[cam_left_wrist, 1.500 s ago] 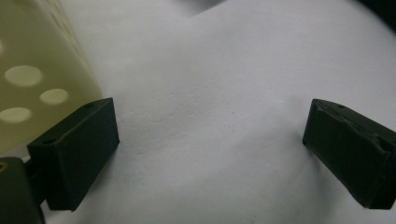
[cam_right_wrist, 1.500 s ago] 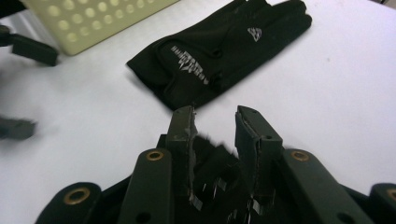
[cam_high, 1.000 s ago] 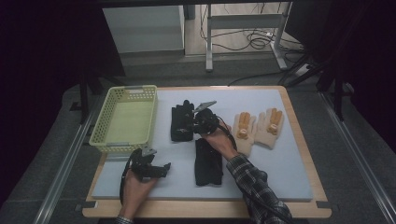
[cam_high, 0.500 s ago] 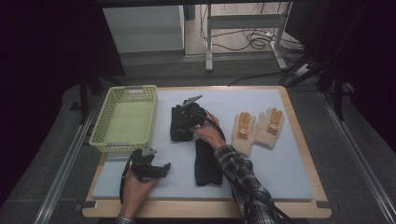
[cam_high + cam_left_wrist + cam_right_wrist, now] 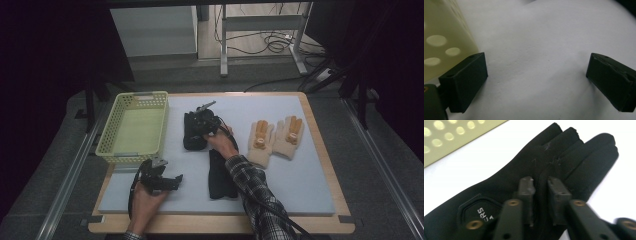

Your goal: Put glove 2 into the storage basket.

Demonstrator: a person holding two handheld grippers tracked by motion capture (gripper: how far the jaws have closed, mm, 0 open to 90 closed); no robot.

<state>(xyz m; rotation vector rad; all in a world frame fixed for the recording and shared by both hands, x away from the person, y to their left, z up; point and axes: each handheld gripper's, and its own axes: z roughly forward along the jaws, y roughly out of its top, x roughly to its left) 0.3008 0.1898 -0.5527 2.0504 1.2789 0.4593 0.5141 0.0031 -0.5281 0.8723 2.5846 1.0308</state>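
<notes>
Dark room, grey floor (image 5: 60,165), cables (image 5: 270,42) behind.

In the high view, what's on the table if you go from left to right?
Yellow basket → left gripper → black glove under the right gripper → second black glove → first tan glove → second tan glove.

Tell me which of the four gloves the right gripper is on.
The farther black glove, beside the basket. The right gripper has pinched a fold of it. The other black glove lies nearer the person; the tan pair sits to the right.
</notes>
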